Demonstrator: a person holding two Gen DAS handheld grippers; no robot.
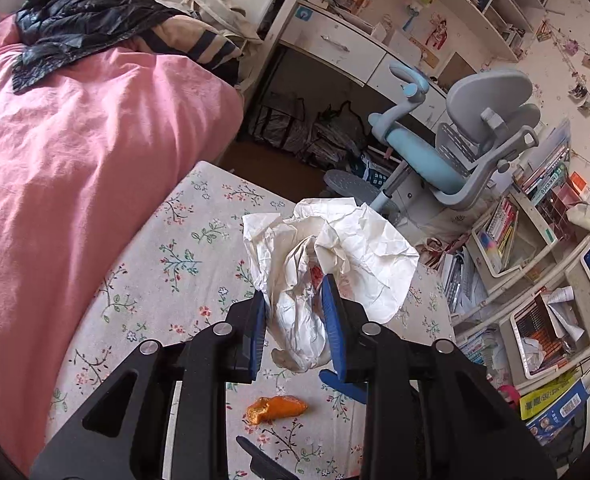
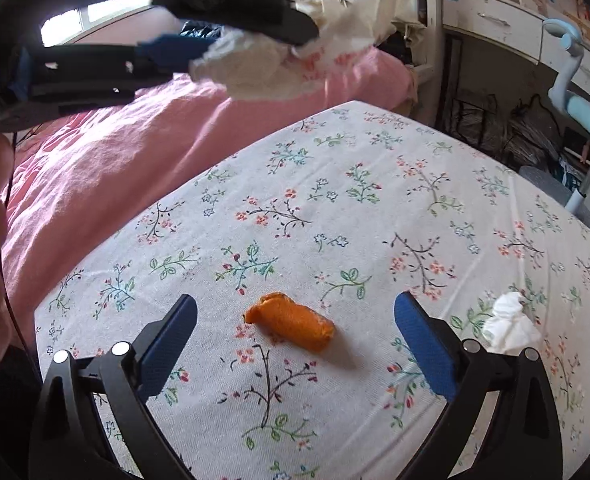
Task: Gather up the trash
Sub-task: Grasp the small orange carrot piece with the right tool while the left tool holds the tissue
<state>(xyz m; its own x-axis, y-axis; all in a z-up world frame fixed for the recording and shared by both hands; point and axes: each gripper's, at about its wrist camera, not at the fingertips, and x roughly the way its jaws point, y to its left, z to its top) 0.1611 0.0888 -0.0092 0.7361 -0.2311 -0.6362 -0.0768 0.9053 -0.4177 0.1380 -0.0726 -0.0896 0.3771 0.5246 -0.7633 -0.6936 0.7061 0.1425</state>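
My left gripper [image 1: 293,300] is shut on a bundle of crumpled white paper [image 1: 335,256], which hangs above the flowered bed sheet [image 1: 167,272]. The right wrist view shows that same left gripper [image 2: 255,28] and its paper [image 2: 255,68] raised at the upper left. An orange peel [image 2: 291,324] lies on the sheet between the blue fingers [image 2: 425,348] of my right gripper [image 2: 295,312], which stands open around it without touching. The peel [image 1: 277,408] also lies below the left gripper in the left wrist view. A small crumpled white tissue [image 2: 511,324] lies on the sheet to the right.
A pink duvet [image 1: 75,160] covers the bed's left side with a black plastic bag [image 1: 75,20] on it. Past the bed's foot stand a grey and blue desk chair [image 1: 455,148], a white desk [image 1: 355,40] and cluttered bookshelves [image 1: 535,272].
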